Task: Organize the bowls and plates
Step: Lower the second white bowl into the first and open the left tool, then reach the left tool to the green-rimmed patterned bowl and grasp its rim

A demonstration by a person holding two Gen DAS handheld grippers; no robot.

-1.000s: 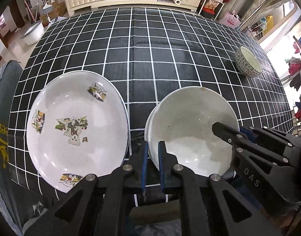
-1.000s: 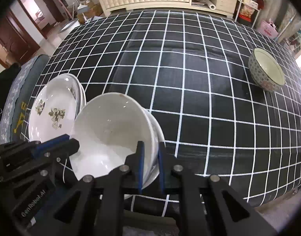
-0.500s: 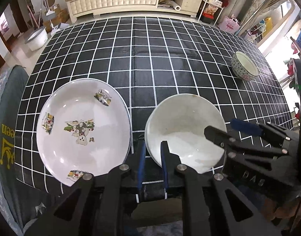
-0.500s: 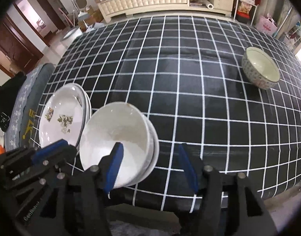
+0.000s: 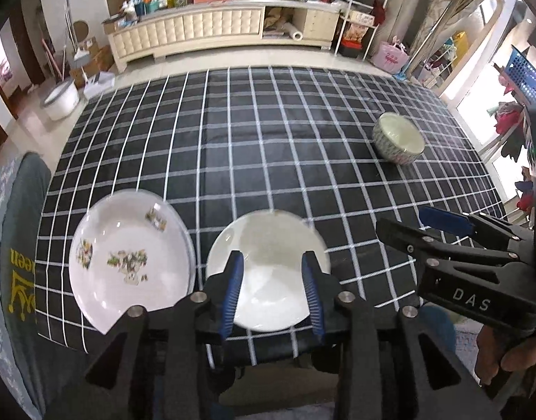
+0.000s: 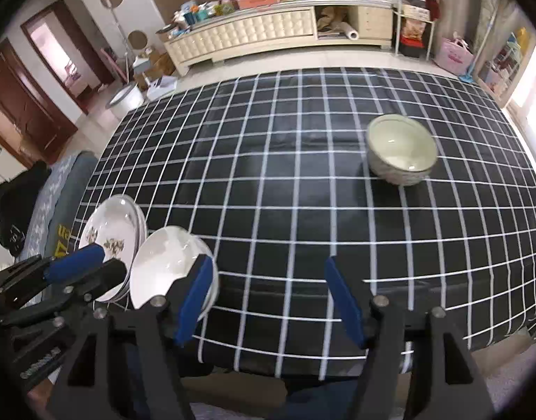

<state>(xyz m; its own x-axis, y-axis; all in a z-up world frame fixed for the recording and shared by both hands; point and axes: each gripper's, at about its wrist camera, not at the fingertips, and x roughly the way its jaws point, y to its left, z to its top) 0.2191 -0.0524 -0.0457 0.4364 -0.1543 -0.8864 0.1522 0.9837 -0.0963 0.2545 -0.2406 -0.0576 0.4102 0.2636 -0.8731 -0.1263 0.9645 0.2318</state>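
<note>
Grippers: we find the left gripper [image 5: 273,262] and right gripper [image 6: 268,273] just parted, gripping nothing, above the white bowls [image 5: 268,245].

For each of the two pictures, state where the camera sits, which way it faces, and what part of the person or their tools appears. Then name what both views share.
Left wrist: on the left gripper, looking steeply down at the white bowl and decorated plate; right gripper and a hand show.
Right wrist: on the right gripper, facing down over the checked tablecloth; left gripper shows at left.
Shared: bowl, plate, patterned bowl, tablecloth, cabinet.
</note>
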